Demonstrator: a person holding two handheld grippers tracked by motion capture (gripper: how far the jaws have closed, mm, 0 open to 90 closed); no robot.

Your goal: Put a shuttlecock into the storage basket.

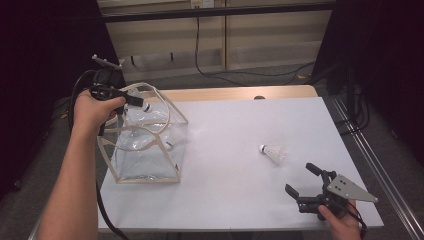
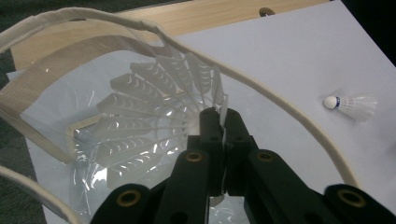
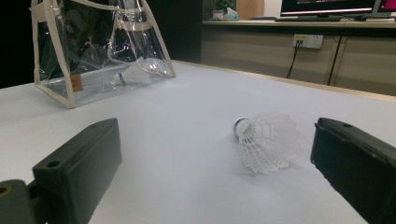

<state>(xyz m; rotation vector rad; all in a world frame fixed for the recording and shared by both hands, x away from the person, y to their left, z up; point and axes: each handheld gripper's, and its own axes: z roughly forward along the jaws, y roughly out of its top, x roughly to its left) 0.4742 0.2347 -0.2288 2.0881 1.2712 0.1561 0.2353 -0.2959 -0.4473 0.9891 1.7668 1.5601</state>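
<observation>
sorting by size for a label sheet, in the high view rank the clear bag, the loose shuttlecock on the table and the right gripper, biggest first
1. clear bag
2. right gripper, nearer the camera, which may flatter it
3. loose shuttlecock, clearly smallest

3 shuttlecocks (image 1: 272, 152); 1 clear bag (image 1: 150, 150); 2 tongs (image 1: 305, 180).
</observation>
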